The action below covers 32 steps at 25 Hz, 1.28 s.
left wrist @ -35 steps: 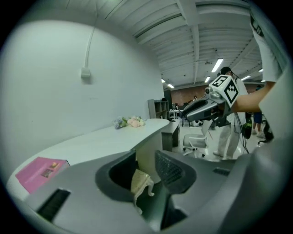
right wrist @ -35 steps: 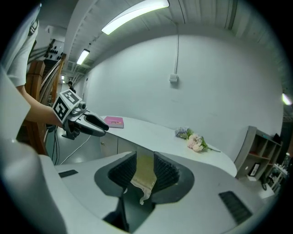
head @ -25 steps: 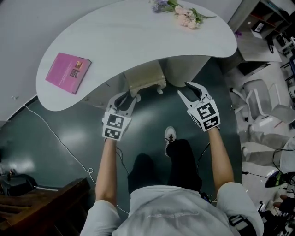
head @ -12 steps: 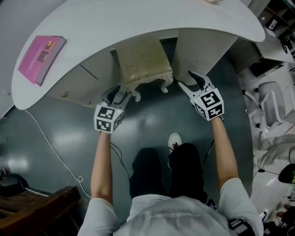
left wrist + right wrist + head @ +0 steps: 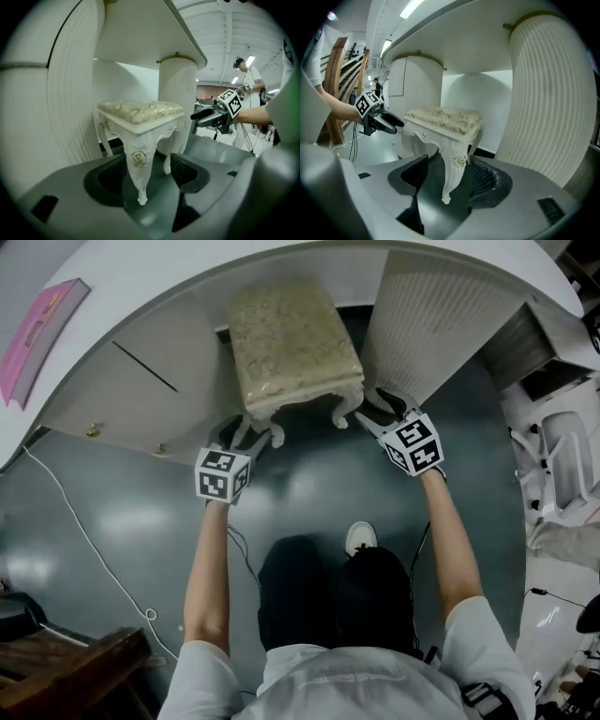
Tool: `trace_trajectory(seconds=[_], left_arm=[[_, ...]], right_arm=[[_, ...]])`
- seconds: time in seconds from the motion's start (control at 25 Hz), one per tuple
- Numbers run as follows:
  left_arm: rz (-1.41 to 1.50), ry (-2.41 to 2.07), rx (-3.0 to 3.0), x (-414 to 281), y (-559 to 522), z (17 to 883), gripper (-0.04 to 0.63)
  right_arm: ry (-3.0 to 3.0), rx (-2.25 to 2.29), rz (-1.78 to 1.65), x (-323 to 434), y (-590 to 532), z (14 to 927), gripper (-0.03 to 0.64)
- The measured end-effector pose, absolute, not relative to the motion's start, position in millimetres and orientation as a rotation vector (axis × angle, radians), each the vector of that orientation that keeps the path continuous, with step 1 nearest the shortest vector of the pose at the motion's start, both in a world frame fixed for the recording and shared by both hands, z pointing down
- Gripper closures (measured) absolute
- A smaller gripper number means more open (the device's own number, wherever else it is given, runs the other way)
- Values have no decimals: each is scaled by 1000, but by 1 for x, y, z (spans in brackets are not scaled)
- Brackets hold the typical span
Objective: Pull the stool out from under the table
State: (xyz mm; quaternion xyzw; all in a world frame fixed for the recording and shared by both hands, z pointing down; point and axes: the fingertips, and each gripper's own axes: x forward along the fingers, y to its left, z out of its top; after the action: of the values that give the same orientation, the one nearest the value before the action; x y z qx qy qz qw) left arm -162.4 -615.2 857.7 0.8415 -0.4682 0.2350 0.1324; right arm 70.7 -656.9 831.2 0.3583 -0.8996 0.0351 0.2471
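Note:
A white carved stool (image 5: 293, 343) with a beige patterned seat stands on the dark floor under the white table (image 5: 169, 273). My left gripper (image 5: 246, 432) is at the stool's front left leg (image 5: 139, 164), which stands between the jaws as they open, with a gap to each pad. My right gripper (image 5: 380, 413) is at the front right leg (image 5: 453, 171). Its jaws are opening too, and the leg stands close to the right pad without being pressed. Each gripper view shows the other gripper beside the stool: right gripper (image 5: 218, 115), left gripper (image 5: 377, 119).
Ribbed white table pedestals (image 5: 441, 324) flank the stool closely on both sides. A pink book (image 5: 37, 324) lies on the tabletop at left. A white cable (image 5: 84, 531) runs over the floor, dark wooden furniture (image 5: 56, 662) sits at bottom left, white chairs (image 5: 562, 465) at right.
Both grippers have moved forward under the table edge to the stool's two front legs, and their jaws have spread wider. The head view has come closer and lower.

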Motion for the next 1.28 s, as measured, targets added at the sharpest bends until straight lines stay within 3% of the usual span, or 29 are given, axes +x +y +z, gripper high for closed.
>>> trace_trajectory(seconds=[0.52, 0.68, 1.28], left_arm=[[642, -1336, 2433, -154, -655, 889, 301], [592, -1328, 2435, -156, -656, 889, 327], [611, -1253, 2462, -150, -589, 887, 336]], right_arm=[[-2338, 909, 57, 46, -710, 888, 336], [-2348, 904, 79, 47, -711, 886, 357], [-2297, 970, 137, 56, -636, 885, 360]])
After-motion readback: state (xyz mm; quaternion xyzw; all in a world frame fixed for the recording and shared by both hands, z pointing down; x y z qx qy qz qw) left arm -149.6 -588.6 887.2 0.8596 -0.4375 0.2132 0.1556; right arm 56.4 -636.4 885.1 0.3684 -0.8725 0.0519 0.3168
